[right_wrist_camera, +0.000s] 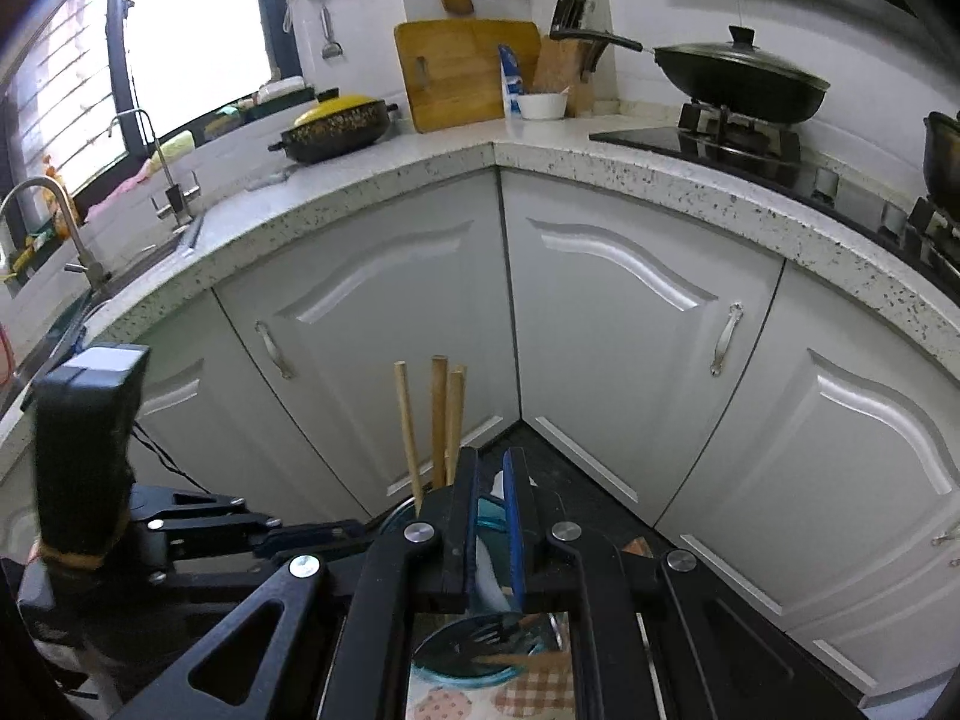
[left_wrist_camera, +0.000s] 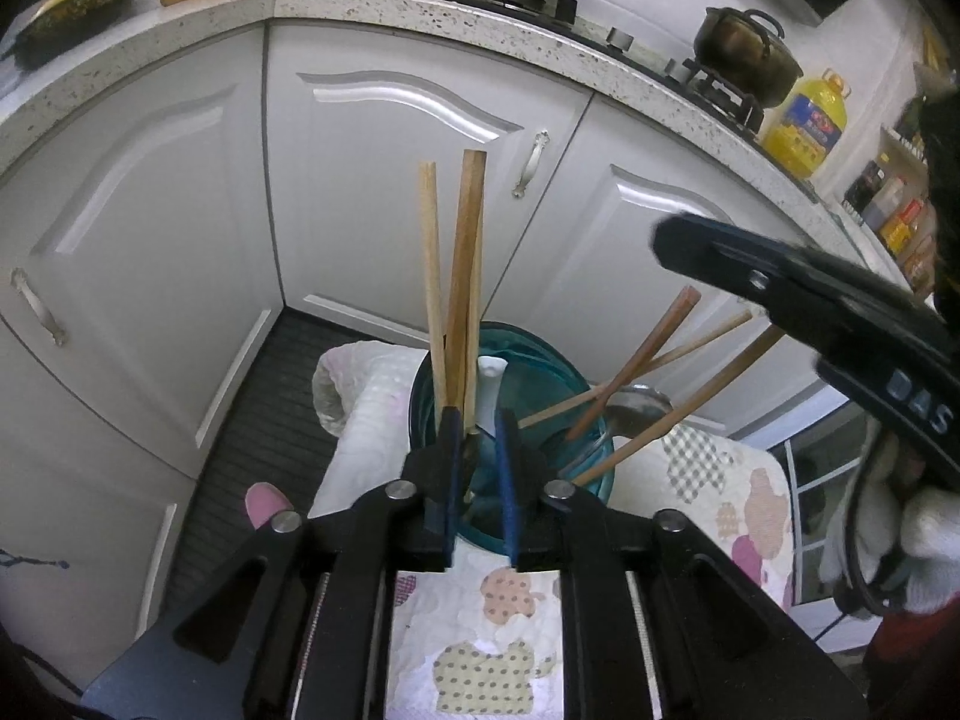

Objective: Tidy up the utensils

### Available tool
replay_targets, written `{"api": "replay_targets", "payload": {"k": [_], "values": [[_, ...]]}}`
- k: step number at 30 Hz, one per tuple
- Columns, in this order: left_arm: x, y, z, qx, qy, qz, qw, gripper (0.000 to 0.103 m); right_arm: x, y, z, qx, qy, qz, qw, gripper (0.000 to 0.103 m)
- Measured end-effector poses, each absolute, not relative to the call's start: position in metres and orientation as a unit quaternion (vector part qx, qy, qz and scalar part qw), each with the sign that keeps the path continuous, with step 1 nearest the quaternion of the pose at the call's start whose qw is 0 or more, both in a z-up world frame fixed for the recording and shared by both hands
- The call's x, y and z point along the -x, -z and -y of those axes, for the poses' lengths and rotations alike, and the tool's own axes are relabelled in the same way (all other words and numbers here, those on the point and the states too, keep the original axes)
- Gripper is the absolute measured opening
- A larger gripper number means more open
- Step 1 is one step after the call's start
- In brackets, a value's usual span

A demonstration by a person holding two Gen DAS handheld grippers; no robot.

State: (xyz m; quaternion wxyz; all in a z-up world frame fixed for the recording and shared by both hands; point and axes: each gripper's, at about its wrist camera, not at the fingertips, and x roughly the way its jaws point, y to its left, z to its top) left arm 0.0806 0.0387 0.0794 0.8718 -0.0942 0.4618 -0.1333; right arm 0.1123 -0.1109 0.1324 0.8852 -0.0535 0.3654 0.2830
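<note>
A teal glass container (left_wrist_camera: 540,369) stands on a patterned cloth (left_wrist_camera: 720,480). Three wooden chopsticks (left_wrist_camera: 462,276) rise upright from it, a white spoon handle (left_wrist_camera: 492,387) beside them. More chopsticks (left_wrist_camera: 636,360) and a metal spoon (left_wrist_camera: 636,405) lean out to its right. My left gripper (left_wrist_camera: 480,456) is at the near rim. Its jaws stand apart, with the upright chopsticks against the left pad (left_wrist_camera: 451,468), unpinched. My right gripper (left_wrist_camera: 672,240) hovers to the upper right, clear of the utensils. In the right wrist view my right gripper (right_wrist_camera: 492,480) is shut and empty above the container (right_wrist_camera: 444,669), which holds a black fork (right_wrist_camera: 486,636). The upright chopsticks (right_wrist_camera: 441,420) stand just left of it.
White cabinet doors (right_wrist_camera: 630,330) under a speckled counter (right_wrist_camera: 420,162) wrap the corner ahead. A wok (right_wrist_camera: 738,81), a dark pot (left_wrist_camera: 747,57) and a yellow oil bottle (left_wrist_camera: 807,120) sit on the counter. A pink slipper (left_wrist_camera: 264,501) shows on the dark floor mat (left_wrist_camera: 264,420).
</note>
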Motion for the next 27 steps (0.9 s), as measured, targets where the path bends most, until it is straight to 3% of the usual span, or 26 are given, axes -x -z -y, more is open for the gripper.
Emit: {"api": "replay_targets", "payload": {"k": [4, 6, 7, 13, 18, 27], "values": [[-0.076, -0.087, -0.039, 0.096, 0.133, -0.455, 0.875, 0.017, -0.100, -0.141, 0.123, 0.031, -0.281, -0.363, 0.888, 0.011], [-0.071, -0.092, -0.039, 0.095, 0.133, -0.450, 0.878, 0.018, -0.091, -0.147, 0.132, 0.014, -0.279, -0.357, 0.891, 0.029], [-0.068, -0.095, -0.039, 0.093, 0.133, -0.446, 0.880, 0.018, -0.087, -0.149, 0.136, 0.008, -0.278, -0.356, 0.892, 0.032], [-0.046, -0.104, -0.035, 0.074, 0.109, -0.422, 0.897, 0.019, -0.055, -0.155, 0.153, -0.014, -0.265, -0.343, 0.901, 0.033], [-0.026, -0.106, -0.027, 0.045, 0.081, -0.404, 0.910, 0.020, -0.026, -0.144, 0.159, -0.015, -0.225, -0.339, 0.913, 0.041], [0.007, -0.113, -0.021, 0.035, 0.057, -0.387, 0.920, 0.020, 0.008, -0.126, 0.168, -0.044, -0.183, -0.347, 0.919, 0.042]]}}
